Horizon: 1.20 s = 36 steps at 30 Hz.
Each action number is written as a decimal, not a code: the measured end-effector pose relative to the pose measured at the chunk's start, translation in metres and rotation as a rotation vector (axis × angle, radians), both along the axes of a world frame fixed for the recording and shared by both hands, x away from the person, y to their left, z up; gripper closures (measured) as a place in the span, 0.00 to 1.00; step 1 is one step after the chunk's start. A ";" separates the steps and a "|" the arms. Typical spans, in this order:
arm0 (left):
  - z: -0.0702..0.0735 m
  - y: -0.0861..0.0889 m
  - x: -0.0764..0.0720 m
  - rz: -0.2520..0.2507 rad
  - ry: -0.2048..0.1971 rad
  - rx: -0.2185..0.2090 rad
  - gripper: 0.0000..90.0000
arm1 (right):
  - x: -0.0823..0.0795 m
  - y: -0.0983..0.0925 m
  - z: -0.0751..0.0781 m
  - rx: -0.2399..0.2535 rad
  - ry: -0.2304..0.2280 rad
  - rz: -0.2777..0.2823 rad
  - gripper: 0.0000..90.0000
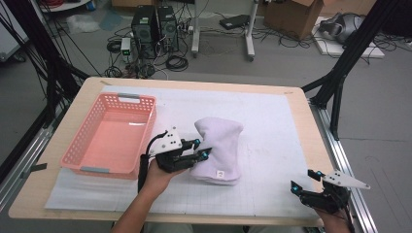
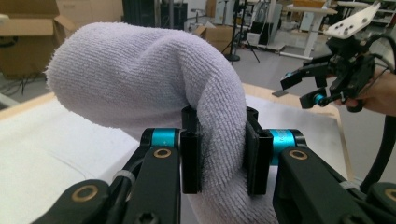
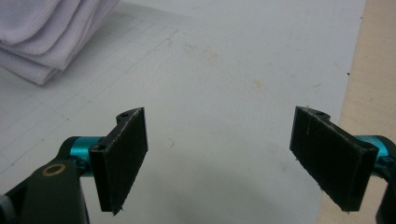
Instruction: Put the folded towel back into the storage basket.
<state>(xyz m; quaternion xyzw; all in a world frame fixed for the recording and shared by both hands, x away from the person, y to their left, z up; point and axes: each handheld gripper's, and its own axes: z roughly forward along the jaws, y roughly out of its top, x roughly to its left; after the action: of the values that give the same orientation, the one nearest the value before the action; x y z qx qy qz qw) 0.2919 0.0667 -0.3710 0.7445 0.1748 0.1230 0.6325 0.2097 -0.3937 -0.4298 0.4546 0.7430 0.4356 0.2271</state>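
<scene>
A folded white towel [image 1: 218, 148] lies on the white mat in the middle of the table. My left gripper [image 1: 200, 148] is shut on its left edge, and the towel bulges upward there. In the left gripper view the thick terry fold [image 2: 219, 135] is pinched between the two black pads [image 2: 190, 161], and the rest of the towel arches up and to the left. My right gripper [image 1: 303, 179] rests near the table's front right corner, open, with nothing between its pads [image 3: 122, 156]. The towel's folded layers [image 3: 51, 32] sit at the far left of the right gripper view.
A pink plastic basket [image 1: 82, 143] stands empty on the left of the table, close beside my left hand. The white gridded mat [image 1: 272, 145] covers most of the tabletop. The wooden table edge [image 3: 373, 70] runs right of my right gripper. Boxes and cables lie on the floor beyond.
</scene>
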 end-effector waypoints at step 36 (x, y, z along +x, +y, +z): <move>0.062 0.070 0.002 0.071 -0.128 -0.074 0.81 | 0.004 0.007 0.002 0.000 -0.005 0.005 0.20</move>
<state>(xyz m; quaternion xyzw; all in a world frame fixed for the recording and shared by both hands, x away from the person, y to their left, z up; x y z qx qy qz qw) 0.2940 0.1364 -0.3093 0.7044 0.1649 0.1863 0.6648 0.2140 -0.3871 -0.4281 0.4516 0.7436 0.4372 0.2280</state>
